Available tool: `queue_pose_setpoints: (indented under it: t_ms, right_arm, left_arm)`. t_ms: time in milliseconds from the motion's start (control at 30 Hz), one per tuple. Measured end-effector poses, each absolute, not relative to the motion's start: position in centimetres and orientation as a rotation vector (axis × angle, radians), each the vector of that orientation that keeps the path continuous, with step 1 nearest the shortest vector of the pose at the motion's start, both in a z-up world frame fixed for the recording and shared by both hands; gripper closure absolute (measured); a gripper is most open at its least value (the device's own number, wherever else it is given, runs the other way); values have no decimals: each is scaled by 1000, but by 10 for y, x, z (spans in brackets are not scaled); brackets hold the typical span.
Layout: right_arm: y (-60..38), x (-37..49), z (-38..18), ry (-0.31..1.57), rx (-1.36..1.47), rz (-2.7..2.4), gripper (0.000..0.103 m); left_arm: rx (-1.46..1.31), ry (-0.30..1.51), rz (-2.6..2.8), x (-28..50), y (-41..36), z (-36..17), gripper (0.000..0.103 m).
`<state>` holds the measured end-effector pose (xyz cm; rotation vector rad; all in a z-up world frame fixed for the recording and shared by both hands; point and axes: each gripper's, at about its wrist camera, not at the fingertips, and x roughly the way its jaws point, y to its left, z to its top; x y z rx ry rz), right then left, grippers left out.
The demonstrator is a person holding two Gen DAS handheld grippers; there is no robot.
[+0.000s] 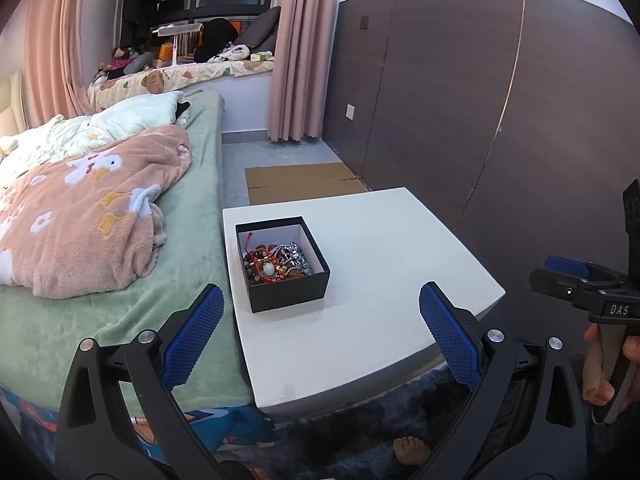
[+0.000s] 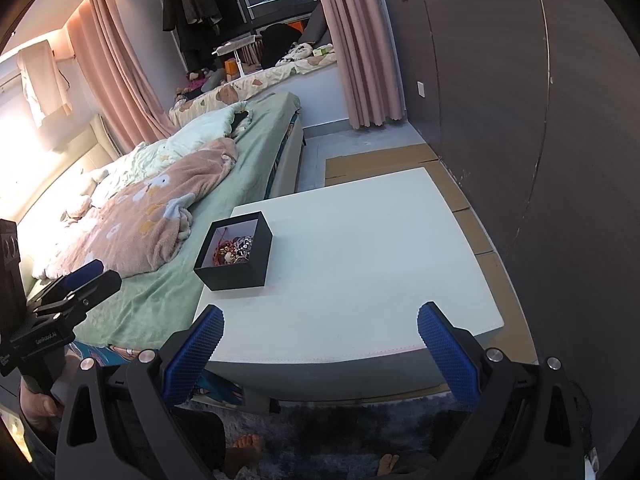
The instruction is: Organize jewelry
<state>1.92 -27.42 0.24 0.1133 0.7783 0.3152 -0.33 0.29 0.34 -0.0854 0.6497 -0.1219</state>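
Left gripper (image 1: 322,308) jaws spread wide, blue pads (image 1: 198,330) empty, hovering over the near edge of the white table (image 1: 400,248), nothing between the fingers. Right gripper (image 2: 320,326) likewise spread wide, holding nothing, hanging above the table's near edge (image 2: 360,344); in the left wrist view it shows at far right, off the table's right side, held by a hand (image 1: 604,360). Both grippers well apart from the black box (image 1: 282,266), which sits open, no lid on it, on the table's left part near the bed side. Inside the box a tangled pile of jewelry (image 1: 276,262): red cord and bead pieces on the left, silver chain pieces on the right, a pale round bead near the middle; single items too tangled to tell apart. Box interior walls white. Bed (image 1: 120,320) with green sheet touches or sits just beside the table's left edge, pink flower blanket (image 1: 92,220) heaped on it. Flattened cardboard (image 1: 304,182) on the floor beyond the table. Dark panel wall (image 1: 460,100) to the right, pink curtains (image 1: 296,48) behind. Bare feet on a dark blue rug (image 2: 340,432) below the table.
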Motion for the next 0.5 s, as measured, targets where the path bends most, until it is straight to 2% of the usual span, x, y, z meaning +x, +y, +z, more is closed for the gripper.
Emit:
queue_pose_setpoints:
  t_ms: [500]
  right_arm:
    - [-269,19,-1,795,102,299,8]
  left_arm:
    - [-98,606,-116,-8,6,6,5]
